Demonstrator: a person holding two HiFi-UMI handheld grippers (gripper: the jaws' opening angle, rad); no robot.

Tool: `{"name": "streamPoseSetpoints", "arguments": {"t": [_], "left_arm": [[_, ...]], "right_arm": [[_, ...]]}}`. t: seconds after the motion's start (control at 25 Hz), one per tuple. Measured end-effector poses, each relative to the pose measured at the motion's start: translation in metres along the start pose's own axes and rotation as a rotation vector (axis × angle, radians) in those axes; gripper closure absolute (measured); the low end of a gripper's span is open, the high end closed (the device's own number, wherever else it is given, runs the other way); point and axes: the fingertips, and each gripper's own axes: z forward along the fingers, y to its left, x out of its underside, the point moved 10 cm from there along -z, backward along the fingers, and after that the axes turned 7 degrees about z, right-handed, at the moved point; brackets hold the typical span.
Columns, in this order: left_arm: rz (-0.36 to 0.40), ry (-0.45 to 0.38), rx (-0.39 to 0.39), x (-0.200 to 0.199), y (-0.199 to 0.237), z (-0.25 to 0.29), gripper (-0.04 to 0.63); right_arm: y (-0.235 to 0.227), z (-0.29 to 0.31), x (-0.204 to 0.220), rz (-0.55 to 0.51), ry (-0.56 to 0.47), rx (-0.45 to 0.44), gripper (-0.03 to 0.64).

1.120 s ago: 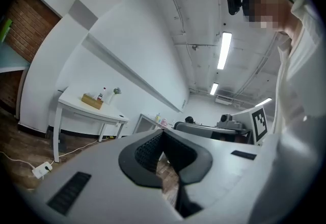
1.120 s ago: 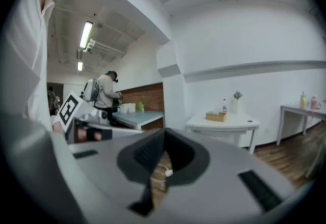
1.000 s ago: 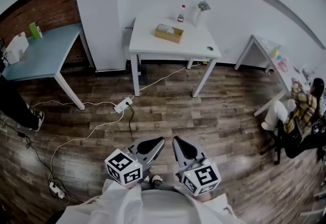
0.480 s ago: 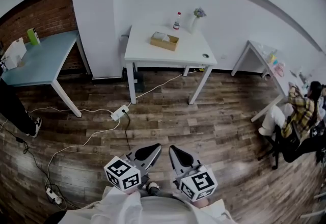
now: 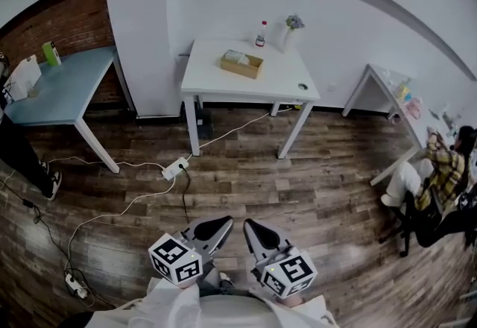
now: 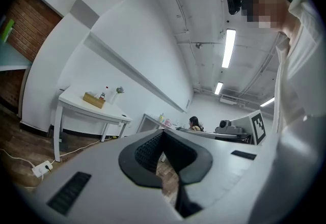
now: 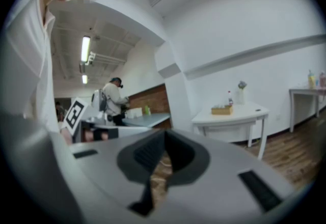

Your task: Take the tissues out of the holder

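Observation:
The wooden tissue holder with white tissues in it stands on a white table far across the room. It also shows small in the left gripper view as the holder and in the right gripper view as the holder. My left gripper and right gripper are held side by side close to my body, over the wood floor, far from the table. Both are shut with nothing between the jaws. The same shows for the left gripper and the right gripper in their own views.
A bottle, a vase of flowers and a small dark object share the white table. A power strip and cables lie on the floor between. A blue table stands left; a seated person is at right.
Both grippers have dropped lower in the head view, nearer my body, and the view has shifted slightly. Their jaws stay shut.

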Motion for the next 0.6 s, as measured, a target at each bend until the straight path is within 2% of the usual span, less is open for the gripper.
{"name": "streamPoseSetpoints", "arguments": {"t": [0.28,0.6], "left_arm": [[-0.006,0.001,-0.016,0.001,0.026,0.013,0.578],[-0.044,0.009,0.008,-0.011,0.106,0.048,0.578]], "right_arm": [[-0.019,0.031,-0.004,0.003,0.015,-0.011,0.606],[-0.055,0.101,-0.029,-0.022,-0.003,0.029,0.606]]}}
